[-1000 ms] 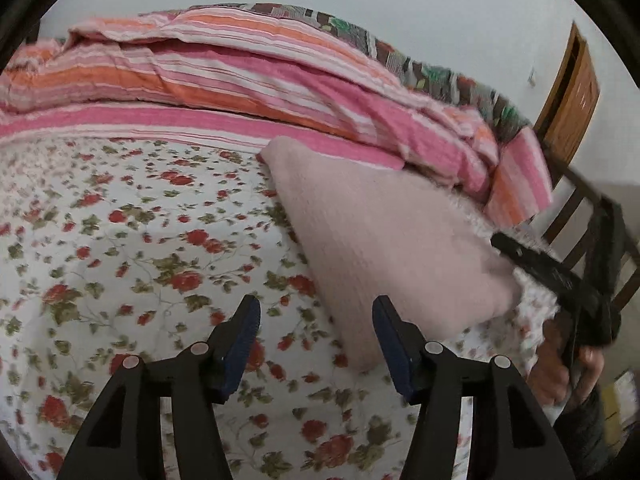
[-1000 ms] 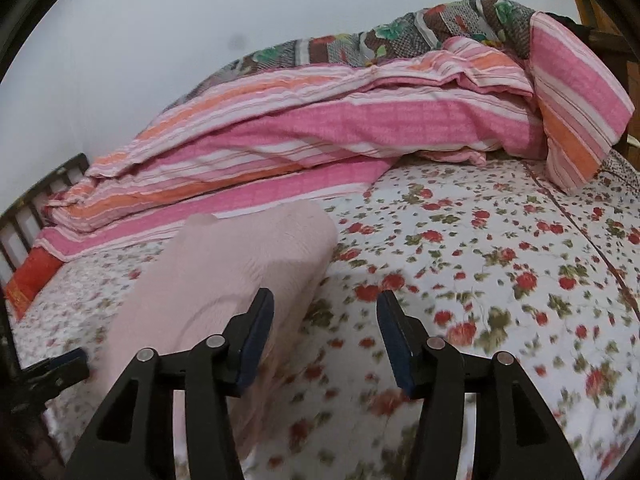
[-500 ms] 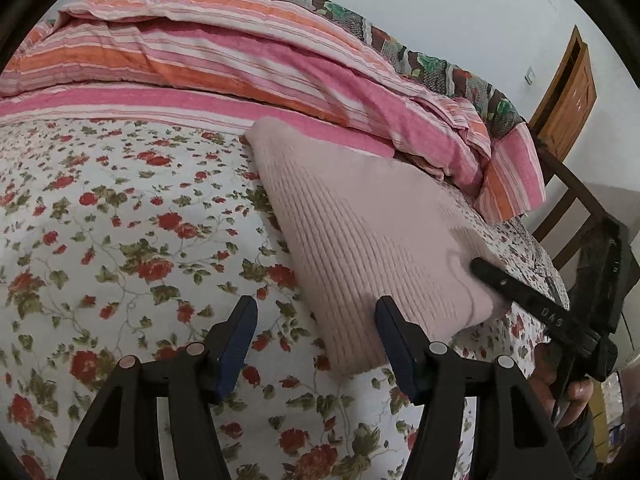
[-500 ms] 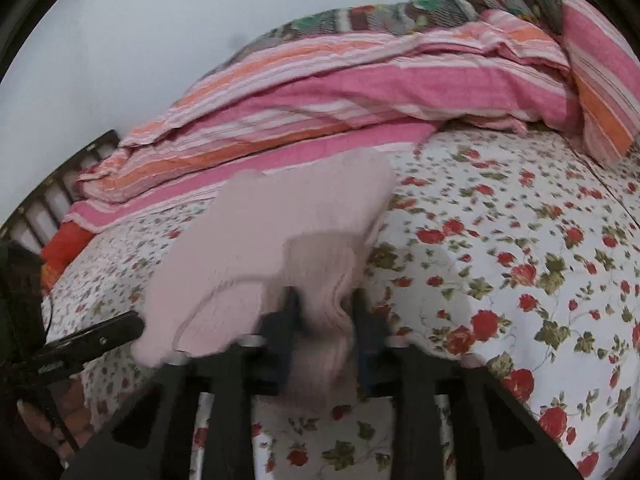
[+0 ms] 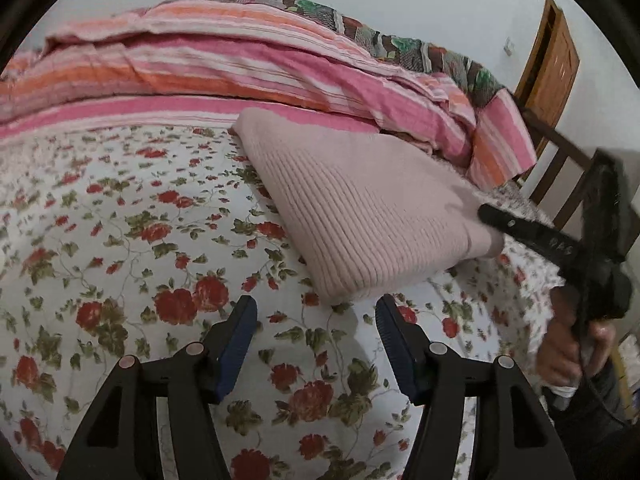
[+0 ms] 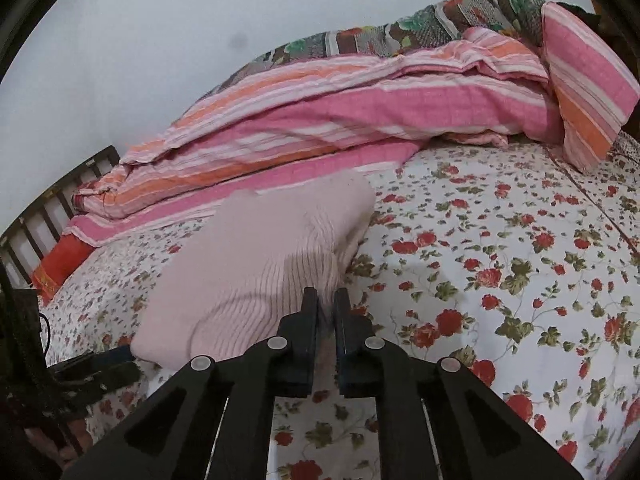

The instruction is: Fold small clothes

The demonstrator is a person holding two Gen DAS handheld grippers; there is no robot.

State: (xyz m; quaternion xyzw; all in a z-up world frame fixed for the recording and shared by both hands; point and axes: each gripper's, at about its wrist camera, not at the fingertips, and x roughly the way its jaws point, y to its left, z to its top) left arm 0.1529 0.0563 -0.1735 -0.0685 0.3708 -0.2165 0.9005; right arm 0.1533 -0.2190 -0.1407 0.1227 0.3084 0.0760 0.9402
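Observation:
A pale pink ribbed knit garment (image 5: 360,208) lies folded in a thick rectangle on the floral bed sheet (image 5: 120,240). My left gripper (image 5: 316,320) stands open just short of the garment's near corner, with only sheet between its blue pads. In the right wrist view my right gripper (image 6: 326,300) is shut on the near edge of the same garment (image 6: 248,268), which bulges up in front of the fingers. From the left wrist view, the right gripper (image 5: 490,216) meets the garment's right corner, and a hand (image 5: 560,344) holds its grip.
A pink and orange striped quilt (image 5: 240,68) is heaped along the far side of the bed, against a pale wall. A dark wooden bed rail (image 5: 556,160) and a wooden door (image 5: 552,64) stand at the right. Open floral sheet (image 6: 500,280) spreads right of the garment.
My right gripper went from open beside the garment to shut on its edge, lifting a fold of fabric. The left gripper came a little closer to the near corner and stayed open.

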